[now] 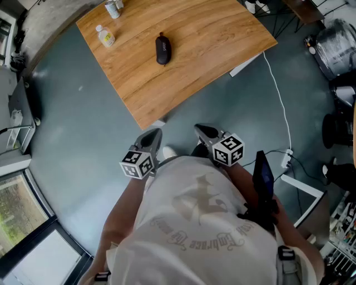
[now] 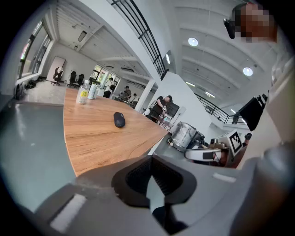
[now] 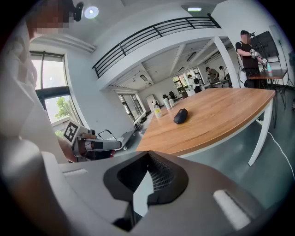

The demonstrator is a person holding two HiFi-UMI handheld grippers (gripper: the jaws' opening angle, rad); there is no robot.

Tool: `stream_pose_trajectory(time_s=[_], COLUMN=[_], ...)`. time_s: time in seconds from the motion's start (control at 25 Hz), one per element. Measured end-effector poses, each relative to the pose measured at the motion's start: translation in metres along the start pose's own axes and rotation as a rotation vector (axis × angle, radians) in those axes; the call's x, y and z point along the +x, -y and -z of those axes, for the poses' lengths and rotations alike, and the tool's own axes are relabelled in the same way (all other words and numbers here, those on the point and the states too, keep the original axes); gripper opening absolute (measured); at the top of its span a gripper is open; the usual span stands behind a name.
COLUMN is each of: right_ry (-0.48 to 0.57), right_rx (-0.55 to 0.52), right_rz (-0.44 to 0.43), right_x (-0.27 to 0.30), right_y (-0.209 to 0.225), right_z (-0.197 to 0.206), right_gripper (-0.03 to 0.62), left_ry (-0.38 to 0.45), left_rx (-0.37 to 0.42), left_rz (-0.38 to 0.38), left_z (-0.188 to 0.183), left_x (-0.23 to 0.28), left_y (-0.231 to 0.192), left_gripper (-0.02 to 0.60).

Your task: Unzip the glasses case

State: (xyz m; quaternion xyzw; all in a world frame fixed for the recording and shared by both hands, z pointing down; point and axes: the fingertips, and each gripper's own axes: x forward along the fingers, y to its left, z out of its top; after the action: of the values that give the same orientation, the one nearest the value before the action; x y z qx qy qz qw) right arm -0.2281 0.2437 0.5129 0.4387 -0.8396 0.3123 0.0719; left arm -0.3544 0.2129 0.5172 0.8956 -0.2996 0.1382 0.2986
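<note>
The black glasses case [image 1: 162, 49] lies zipped shut on the wooden table [image 1: 211, 50], far from both grippers. It shows small in the left gripper view [image 2: 119, 120] and in the right gripper view [image 3: 180, 116]. My left gripper [image 1: 153, 134] and right gripper [image 1: 203, 129] are held close to my body, off the near corner of the table and over the floor. Both point toward the table and slightly down. The left gripper [image 2: 151, 159] has its jaws together with nothing between them. The right gripper [image 3: 147, 154] looks the same, tips meeting and empty.
Two small bottles [image 1: 104, 35] [image 1: 113, 8] stand at the table's far left, beyond the case. A white cable [image 1: 281, 106] runs across the grey floor to a power strip [image 1: 287, 158] on my right. People stand at another table [image 3: 249, 50] in the background.
</note>
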Motion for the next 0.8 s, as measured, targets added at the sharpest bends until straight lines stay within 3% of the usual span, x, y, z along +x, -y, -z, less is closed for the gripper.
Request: stream_pose_trajectory(time_s=[0.36, 0.6, 0.8], right_ry=[0.008, 0.032, 0.012], right_rx=[-0.021, -0.074, -0.086], right_rz=[0.006, -0.071, -0.095], right_x=[-0.043, -0.055, -0.062], right_y=[0.084, 0.125, 0.156], right_z=[-0.038, -0.064, -0.075], right_gripper=[0.008, 0.008, 0.008], left_ry=[-0.06, -0.076, -0.049], left_rx=[0.054, 0.068, 0.048], left_rz=[0.03, 0.005, -0.064], left_z=[-0.027, -0.042, -0.057], left_x=[0.09, 0.142, 0.164], left_y=[0.058, 0.078, 0.083], left_gripper=[0.004, 0.005, 0.003])
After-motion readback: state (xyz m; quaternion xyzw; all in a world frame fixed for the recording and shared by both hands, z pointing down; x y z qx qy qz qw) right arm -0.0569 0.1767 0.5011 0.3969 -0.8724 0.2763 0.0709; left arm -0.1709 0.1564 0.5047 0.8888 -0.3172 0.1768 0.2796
